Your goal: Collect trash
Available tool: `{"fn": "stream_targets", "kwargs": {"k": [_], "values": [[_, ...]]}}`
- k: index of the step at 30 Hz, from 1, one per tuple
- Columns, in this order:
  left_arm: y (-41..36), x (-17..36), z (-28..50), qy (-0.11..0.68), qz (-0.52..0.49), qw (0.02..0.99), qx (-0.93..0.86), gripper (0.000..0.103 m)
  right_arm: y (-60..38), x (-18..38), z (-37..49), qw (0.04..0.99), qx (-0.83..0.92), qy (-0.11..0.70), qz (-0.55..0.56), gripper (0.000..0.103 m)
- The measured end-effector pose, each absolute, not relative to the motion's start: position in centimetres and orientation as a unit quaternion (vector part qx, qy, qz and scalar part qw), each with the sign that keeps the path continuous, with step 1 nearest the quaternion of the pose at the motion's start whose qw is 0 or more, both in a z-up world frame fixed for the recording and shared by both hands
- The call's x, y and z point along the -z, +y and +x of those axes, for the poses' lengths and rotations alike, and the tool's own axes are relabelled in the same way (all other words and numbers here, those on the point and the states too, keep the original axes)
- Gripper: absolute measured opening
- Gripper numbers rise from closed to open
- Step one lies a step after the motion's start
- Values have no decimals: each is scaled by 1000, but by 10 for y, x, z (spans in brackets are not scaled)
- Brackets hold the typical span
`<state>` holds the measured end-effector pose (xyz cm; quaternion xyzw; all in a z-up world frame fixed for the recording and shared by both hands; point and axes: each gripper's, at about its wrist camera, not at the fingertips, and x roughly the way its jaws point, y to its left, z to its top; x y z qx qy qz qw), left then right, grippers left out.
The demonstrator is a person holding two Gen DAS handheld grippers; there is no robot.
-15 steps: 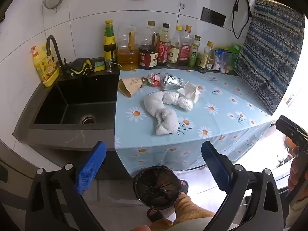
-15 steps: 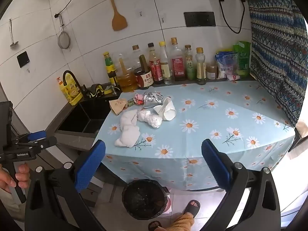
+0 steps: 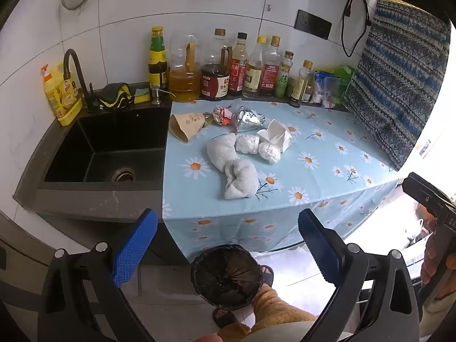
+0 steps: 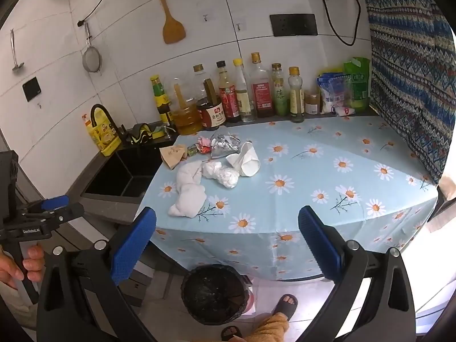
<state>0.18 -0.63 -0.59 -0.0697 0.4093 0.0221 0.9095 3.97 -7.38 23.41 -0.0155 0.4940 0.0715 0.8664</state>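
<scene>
Trash lies in a cluster on the daisy tablecloth (image 3: pixel 313 176): a white cloth wad (image 3: pixel 233 168) (image 4: pixel 188 191), crumpled tissues (image 3: pixel 258 148) (image 4: pixel 225 175), a crushed white paper cup (image 3: pixel 278 135) (image 4: pixel 246 159), a foil wrapper (image 3: pixel 248 118) (image 4: pixel 223 145), candy wrappers (image 3: pixel 222 114) and a brown paper cup (image 3: pixel 186 125) (image 4: pixel 171 155). A black-lined bin (image 3: pixel 226 276) (image 4: pixel 215 293) stands on the floor below the table edge. My left gripper (image 3: pixel 228 245) is open and empty, held above the bin. My right gripper (image 4: pixel 228 239) is open and empty, short of the table's front edge.
A black sink (image 3: pixel 105 148) with a tap sits left of the cloth. Sauce and oil bottles (image 3: pixel 239 68) line the back wall. A patterned curtain (image 3: pixel 399 91) hangs at the right. The person's sandalled feet (image 4: pixel 285 305) are beside the bin.
</scene>
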Motion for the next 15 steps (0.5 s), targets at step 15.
{"fn": "stream_targets", "kwargs": {"k": [15], "values": [[-5, 4, 6, 413, -78, 907, -20, 96, -73, -234, 42, 866, -73, 494, -16, 98]]}}
